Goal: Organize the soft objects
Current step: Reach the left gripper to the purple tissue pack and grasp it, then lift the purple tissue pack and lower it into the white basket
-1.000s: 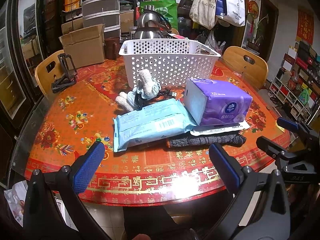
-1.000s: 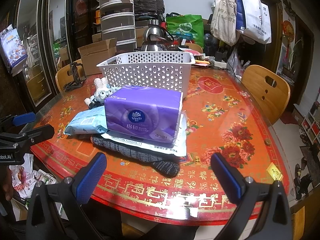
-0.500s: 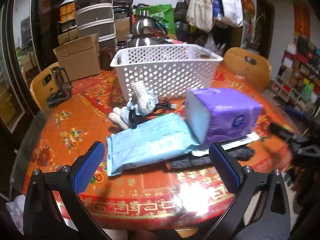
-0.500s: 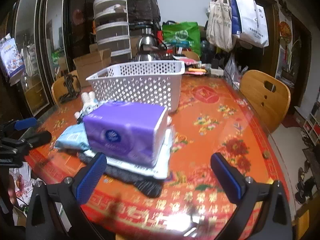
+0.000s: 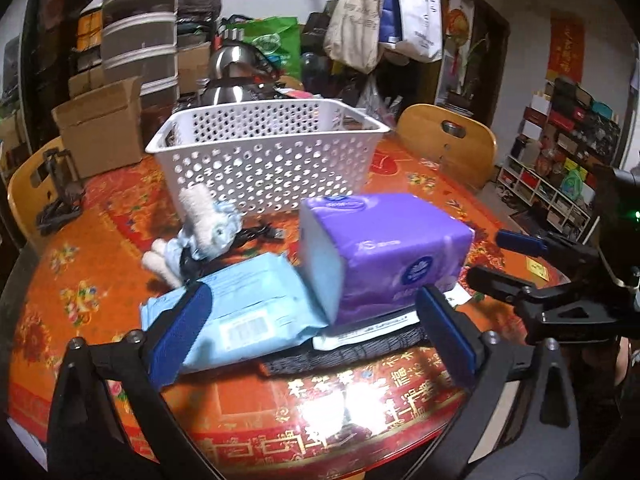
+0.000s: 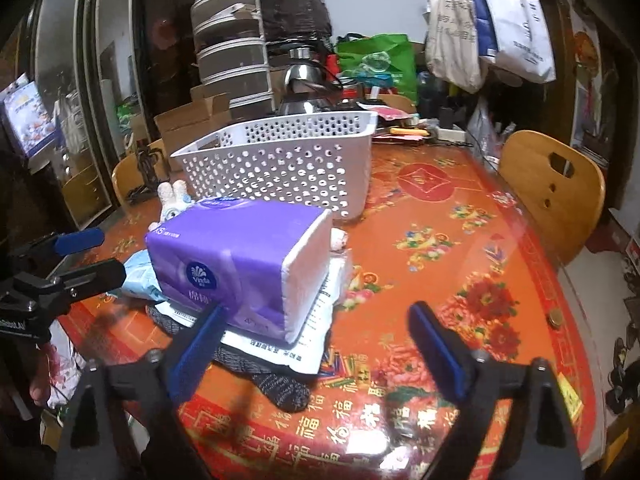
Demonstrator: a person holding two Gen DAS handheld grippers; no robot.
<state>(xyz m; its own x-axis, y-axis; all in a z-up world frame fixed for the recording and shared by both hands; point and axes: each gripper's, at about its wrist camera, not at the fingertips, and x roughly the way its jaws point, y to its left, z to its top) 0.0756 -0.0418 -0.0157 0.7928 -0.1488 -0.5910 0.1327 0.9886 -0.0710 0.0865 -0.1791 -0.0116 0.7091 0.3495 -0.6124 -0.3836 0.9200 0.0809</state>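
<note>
Purple tissue pack point(image 5: 384, 252) looks way bigger in both wrist cams than a second ago, so both grippers have pushed in toward the pile.

My left gripper point(image 5: 316, 328) is spread wide and holding nothing, its pads straddling the blue wipes pack point(image 5: 248, 304) and the near end of the tissues. The right gripper point(image 6: 316, 340) is spread wide too, left pad just in front of the tissue pack's lower corner, nothing between the pads. Stuff is motion-blurred. A white flat packet point(image 6: 304, 340) and dark knit cloth point(image 6: 280, 388) sit mostly buried under the tissues, and the plush toy point(image 5: 204, 228) is partly hidden behind the wipes. The white basket point(image 5: 264, 152) stands behind the pile on the red table point(image 6: 460, 248).
</note>
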